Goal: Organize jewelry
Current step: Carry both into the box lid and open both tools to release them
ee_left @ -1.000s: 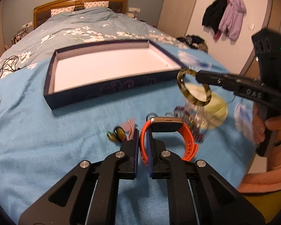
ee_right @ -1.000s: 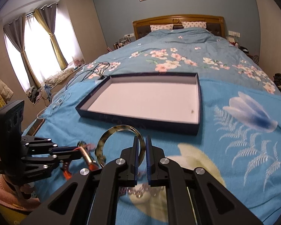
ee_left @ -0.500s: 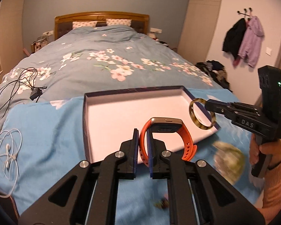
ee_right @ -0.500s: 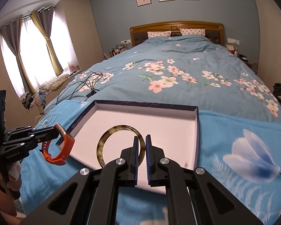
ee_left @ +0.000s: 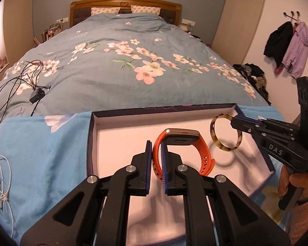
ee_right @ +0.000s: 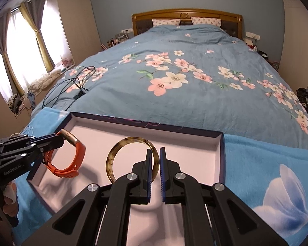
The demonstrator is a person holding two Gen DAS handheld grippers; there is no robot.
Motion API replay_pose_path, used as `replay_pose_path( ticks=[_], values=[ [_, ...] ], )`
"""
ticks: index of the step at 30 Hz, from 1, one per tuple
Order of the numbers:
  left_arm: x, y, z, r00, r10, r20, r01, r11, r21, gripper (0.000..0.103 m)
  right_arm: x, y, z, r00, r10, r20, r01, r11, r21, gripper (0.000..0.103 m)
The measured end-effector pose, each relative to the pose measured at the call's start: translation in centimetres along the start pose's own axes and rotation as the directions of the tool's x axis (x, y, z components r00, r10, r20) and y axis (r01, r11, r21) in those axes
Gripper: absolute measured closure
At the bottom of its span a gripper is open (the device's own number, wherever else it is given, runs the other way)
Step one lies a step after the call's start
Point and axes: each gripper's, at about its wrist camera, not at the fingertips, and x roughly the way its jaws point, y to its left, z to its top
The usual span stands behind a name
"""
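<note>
We held the left gripper (ee_left: 156,153) clamped on the strap of an orange watch (ee_left: 182,153) — a matte, perforated rubbery band looped under a squared metallic case. Our right gripper (ee_right: 154,160) pinched the rim of a bangle (ee_right: 132,157), a glossy mottled hoop of amber and dark brown. Both pieces hung just above the pale, smooth floor of a shallow rectangular tray (ee_left: 195,107) with thin dark-blue walls, which lay directly ahead of and beneath both grippers on a soft light-blue blanket (ee_left: 41,153) at the foot of the bed (ee_left: 123,71).

The left wrist view showed the bangle's shadow on the tray floor and jackets (ee_left: 287,43) on wall hooks to the right of the gripper; only the right wrist view showed the curtained window (ee_right: 20,51) far to its left and the watch's gold-toned case edge. A tangle of black cable (ee_left: 16,82) lay on the floral duvet, well beyond the tray.

The near edge of the tray was hidden behind the gripper bodies, and the watch face could not be read.
</note>
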Motion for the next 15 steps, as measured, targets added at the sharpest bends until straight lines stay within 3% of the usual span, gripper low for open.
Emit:
replay_pose_path(
  ticks=[15],
  values=[
    [5.4,1.6,1.9,0.995,0.029,-0.091,-0.035,0.998,-0.059,0.092,3.7,-0.2,2.1,0.996,-0.035,-0.088,0.037,0.999,0.019,0.098]
  ],
)
